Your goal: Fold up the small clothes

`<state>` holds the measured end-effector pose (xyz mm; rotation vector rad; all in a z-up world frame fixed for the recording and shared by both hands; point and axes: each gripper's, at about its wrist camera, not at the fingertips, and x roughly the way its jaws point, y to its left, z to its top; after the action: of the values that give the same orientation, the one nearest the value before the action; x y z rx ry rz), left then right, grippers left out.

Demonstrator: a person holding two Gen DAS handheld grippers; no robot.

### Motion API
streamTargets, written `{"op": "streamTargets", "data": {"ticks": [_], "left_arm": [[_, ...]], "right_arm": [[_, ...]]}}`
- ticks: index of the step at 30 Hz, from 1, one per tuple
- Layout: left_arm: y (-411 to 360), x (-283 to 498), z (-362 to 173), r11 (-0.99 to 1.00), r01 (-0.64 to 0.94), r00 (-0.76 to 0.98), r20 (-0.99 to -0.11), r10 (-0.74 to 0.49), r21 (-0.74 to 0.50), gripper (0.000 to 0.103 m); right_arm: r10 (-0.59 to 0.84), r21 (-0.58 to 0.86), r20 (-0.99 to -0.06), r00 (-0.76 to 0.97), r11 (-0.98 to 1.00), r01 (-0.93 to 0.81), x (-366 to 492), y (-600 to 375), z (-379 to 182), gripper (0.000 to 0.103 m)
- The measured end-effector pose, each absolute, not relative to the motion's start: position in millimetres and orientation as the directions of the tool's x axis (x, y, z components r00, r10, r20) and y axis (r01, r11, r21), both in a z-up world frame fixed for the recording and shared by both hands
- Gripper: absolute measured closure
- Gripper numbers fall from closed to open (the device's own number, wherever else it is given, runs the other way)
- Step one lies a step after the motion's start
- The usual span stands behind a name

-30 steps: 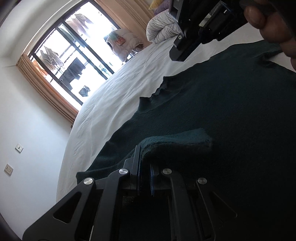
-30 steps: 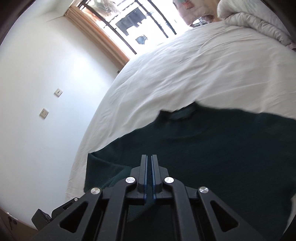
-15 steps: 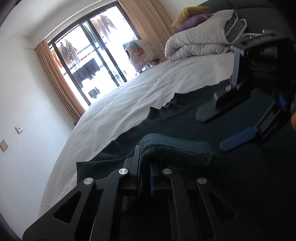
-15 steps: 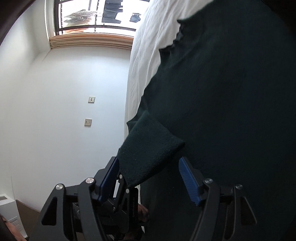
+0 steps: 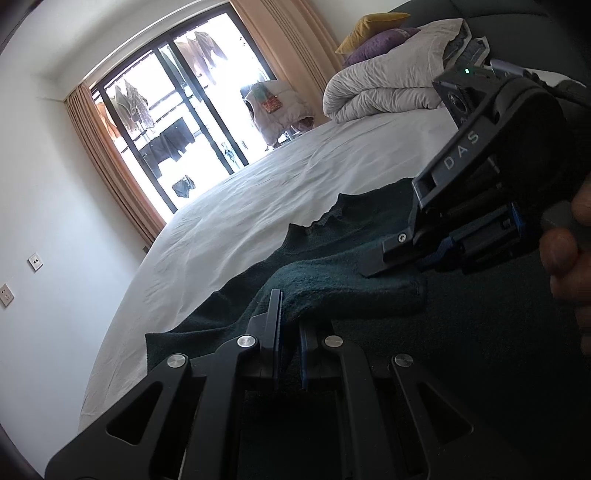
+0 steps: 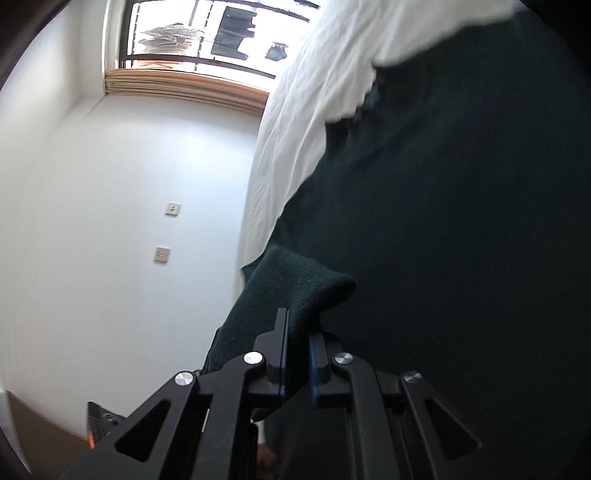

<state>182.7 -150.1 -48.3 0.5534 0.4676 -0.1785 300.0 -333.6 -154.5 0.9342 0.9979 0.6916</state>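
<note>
Pinching the sweater sleeve (image 5: 351,284), both left gripper (image 5: 290,325) and right gripper (image 6: 297,354), seemingly.

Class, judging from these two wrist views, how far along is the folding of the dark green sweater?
Done: the dark green knitted sweater lies spread on the white bedsheet. In hand: the left gripper and right gripper both pinch its sleeve cuff, lifted over the body. Left: every fold; none looks finished.

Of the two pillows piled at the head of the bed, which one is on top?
The yellow pillow. It sits highest, above the purple pillow, which lies just over the bundled pale duvet.
</note>
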Motion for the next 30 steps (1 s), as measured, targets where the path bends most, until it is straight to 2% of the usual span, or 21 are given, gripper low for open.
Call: {"op": "streamTargets", "data": {"ticks": [5,10,18,20,25,28,30], "left_arm": [[-193.3,190.1,-50.0,0.798,0.358,0.872,-0.479,-0.1,0.485,0.097],[-232.0,202.8,-62.4,0.768,0.419,0.848,-0.51,-0.14,0.484,0.096],[-230.8,205.6,-75.4,0.781,0.459,0.786,-0.604,-0.135,0.423,0.096],[-213.4,199.0,-67.3,0.798,0.446,0.794,-0.591,-0.144,0.405,0.096],[-144.7,221.7,-48.2,0.871,0.272,0.842,-0.54,-0.009,0.408,0.096],[-103.2,256.6,-49.2,0.9,0.176,0.814,-0.573,0.095,0.399,0.096],[-84.9,272.1,-58.8,0.888,0.129,0.798,-0.578,0.17,0.44,0.096]], "right_arm": [[0.697,0.742,-0.53,0.482,0.657,-0.135,303.0,-370.1,-120.4,0.094],[0.523,0.529,-0.66,0.539,0.833,-0.16,320.3,-397.9,-97.3,0.094],[0.42,0.391,-0.716,0.557,0.903,-0.178,337.7,-407.3,-112.1,0.094],[0.407,0.373,-0.729,0.551,0.91,-0.179,343.3,-400.5,-117.3,0.094],[0.374,0.328,-0.756,0.537,0.927,-0.183,355.1,-381.4,-130.7,0.094],[0.372,0.335,-0.755,0.54,0.927,-0.171,357.9,-382.1,-131.2,0.094],[0.376,0.34,-0.752,0.541,0.925,-0.169,360.9,-380.9,-131.7,0.094]]}}
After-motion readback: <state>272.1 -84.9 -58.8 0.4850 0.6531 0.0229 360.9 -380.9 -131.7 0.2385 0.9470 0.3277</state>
